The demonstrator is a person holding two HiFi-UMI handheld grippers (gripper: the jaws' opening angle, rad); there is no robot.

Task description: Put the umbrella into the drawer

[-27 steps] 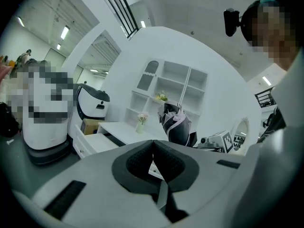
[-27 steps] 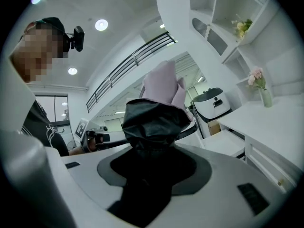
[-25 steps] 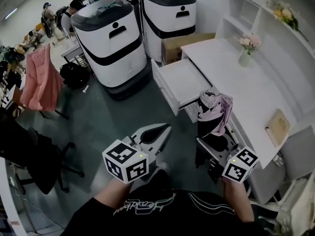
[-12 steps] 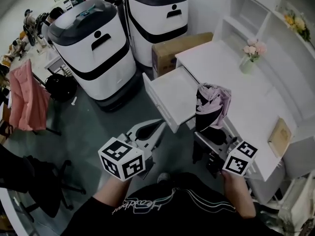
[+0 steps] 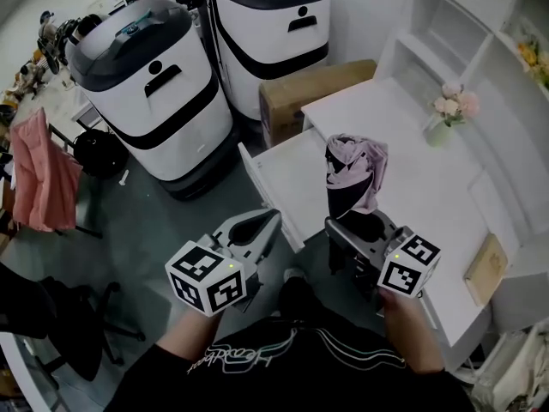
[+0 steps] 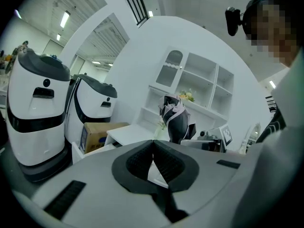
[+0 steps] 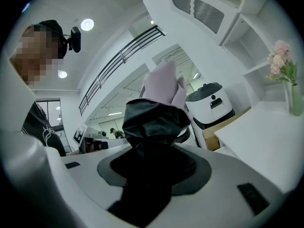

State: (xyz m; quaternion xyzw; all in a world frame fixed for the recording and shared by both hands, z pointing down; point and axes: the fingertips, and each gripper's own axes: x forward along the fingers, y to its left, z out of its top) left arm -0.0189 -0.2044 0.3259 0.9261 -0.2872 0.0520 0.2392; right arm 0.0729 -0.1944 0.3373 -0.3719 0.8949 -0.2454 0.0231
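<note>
A folded black and pink umbrella [image 5: 352, 178] stands upright in my right gripper [image 5: 352, 228], which is shut on its lower black part. In the right gripper view the umbrella [image 7: 156, 113] fills the space between the jaws of the right gripper [image 7: 154, 160]. It hangs over the near right corner of the open white drawer [image 5: 287, 174], pulled out from the white desk [image 5: 403, 144]. My left gripper [image 5: 271, 219] is beside the drawer's front, shut and holding nothing. In its own view the left gripper [image 6: 153, 142] has its tips together, and the umbrella [image 6: 176, 120] shows beyond.
Two big white and black machines [image 5: 150, 84] [image 5: 266, 33] stand behind the drawer, with a cardboard box [image 5: 313, 88] between them and the desk. A vase of pink flowers [image 5: 450, 114] and a wooden board [image 5: 486, 269] rest on the desk. A pink cloth [image 5: 39, 170] hangs at left.
Both grippers have moved forward toward the desk. The umbrella, earlier short of the drawer, now hangs over its near right corner. Neither gripper's grip has changed.
</note>
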